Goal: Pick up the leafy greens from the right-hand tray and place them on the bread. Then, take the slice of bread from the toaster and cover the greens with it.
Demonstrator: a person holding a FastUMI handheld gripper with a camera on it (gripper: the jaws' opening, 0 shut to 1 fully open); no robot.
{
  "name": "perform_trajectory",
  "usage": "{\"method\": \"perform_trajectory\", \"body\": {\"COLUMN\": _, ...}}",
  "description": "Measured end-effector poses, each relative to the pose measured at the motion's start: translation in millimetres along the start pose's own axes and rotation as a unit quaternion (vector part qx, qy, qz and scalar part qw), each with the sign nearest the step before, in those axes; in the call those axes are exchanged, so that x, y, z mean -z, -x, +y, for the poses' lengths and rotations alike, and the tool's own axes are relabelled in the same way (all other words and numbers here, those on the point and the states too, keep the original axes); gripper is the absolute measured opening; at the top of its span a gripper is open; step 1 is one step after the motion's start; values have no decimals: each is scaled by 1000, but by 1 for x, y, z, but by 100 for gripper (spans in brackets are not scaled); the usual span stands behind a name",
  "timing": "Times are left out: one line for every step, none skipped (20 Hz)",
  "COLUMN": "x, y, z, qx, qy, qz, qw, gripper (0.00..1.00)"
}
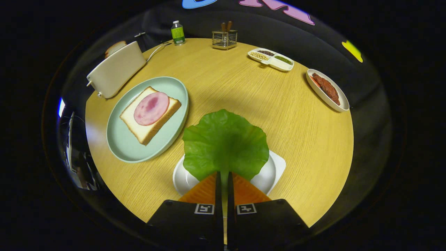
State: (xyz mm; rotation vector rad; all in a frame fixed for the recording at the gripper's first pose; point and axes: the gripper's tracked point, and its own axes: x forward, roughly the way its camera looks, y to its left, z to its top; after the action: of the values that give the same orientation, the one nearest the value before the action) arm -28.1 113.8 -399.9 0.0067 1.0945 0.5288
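My gripper (pixel 224 176) is shut on the stem of a green leaf (pixel 225 141), which fans out just ahead of the fingers. Under the leaf lies a white tray (pixel 275 167), half hidden by it. Beyond and to the left, a pale green plate (pixel 127 146) holds a slice of bread (pixel 141 127) topped with a round of pink ham (pixel 151 108). Farther left a cream toaster (pixel 116 71) stands with a bread slice (pixel 115 47) sticking out of its top.
The round wooden table (pixel 244 90) carries a green-labelled bottle (pixel 177 33), a wire holder with utensils (pixel 224 36), a white divided dish of beans (pixel 271 59) and a white oval dish of reddish meat (pixel 327 89) along its far and right rim.
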Motion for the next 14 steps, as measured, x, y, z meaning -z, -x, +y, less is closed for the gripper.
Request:
{"method": "perform_trajectory", "body": {"x": -5, "y": 5, "z": 2, "qx": -2, "qy": -3, "qz": -12, "qw": 1000, "gripper": 9}}
{"method": "perform_trajectory", "body": {"x": -10, "y": 11, "z": 4, "qx": -4, "qy": -5, "qz": -22, "qw": 1000, "gripper": 9}}
{"method": "perform_trajectory", "body": {"x": -16, "y": 18, "z": 5, "qx": -5, "qy": -8, "qz": -36, "qw": 999, "gripper": 9}}
{"method": "perform_trajectory", "body": {"x": -20, "y": 24, "z": 6, "qx": -8, "qy": -11, "qz": -45, "qw": 999, "gripper": 9}}
{"method": "perform_trajectory", "body": {"x": -25, "y": 30, "z": 10, "qx": -12, "qy": -16, "qz": -53, "qw": 998, "gripper": 9}}
{"method": "perform_trajectory", "body": {"x": -30, "y": 37, "z": 10, "qx": -9, "qy": -16, "qz": -64, "qw": 998, "gripper": 9}}
{"method": "perform_trajectory", "body": {"x": -37, "y": 43, "z": 9, "qx": -5, "qy": -12, "qz": -76, "qw": 997, "gripper": 9}}
{"method": "perform_trajectory", "body": {"x": -42, "y": 49, "z": 14, "qx": -8, "qy": -7, "qz": -87, "qw": 996, "gripper": 9}}
{"method": "perform_trajectory", "body": {"x": -50, "y": 56, "z": 21, "qx": -17, "qy": -4, "qz": -97, "qw": 995, "gripper": 9}}
{"method": "perform_trajectory", "body": {"x": -53, "y": 61, "z": 27, "qx": -22, "qy": -1, "qz": -104, "qw": 994, "gripper": 9}}
{"method": "perform_trajectory", "body": {"x": -59, "y": 65, "z": 32, "qx": -28, "qy": 4, "qz": -109, "qw": 994, "gripper": 9}}
{"method": "perform_trajectory", "body": {"x": -63, "y": 69, "z": 39, "qx": -32, "qy": 10, "qz": -114, "qw": 993, "gripper": 9}}
{"method": "perform_trajectory", "body": {"x": -69, "y": 72, "z": 46, "qx": -37, "qy": 16, "qz": -119, "qw": 992, "gripper": 8}}
{"method": "perform_trajectory", "body": {"x": -74, "y": 75, "z": 52, "qx": -40, "qy": 21, "qz": -122, "qw": 991, "gripper": 9}}
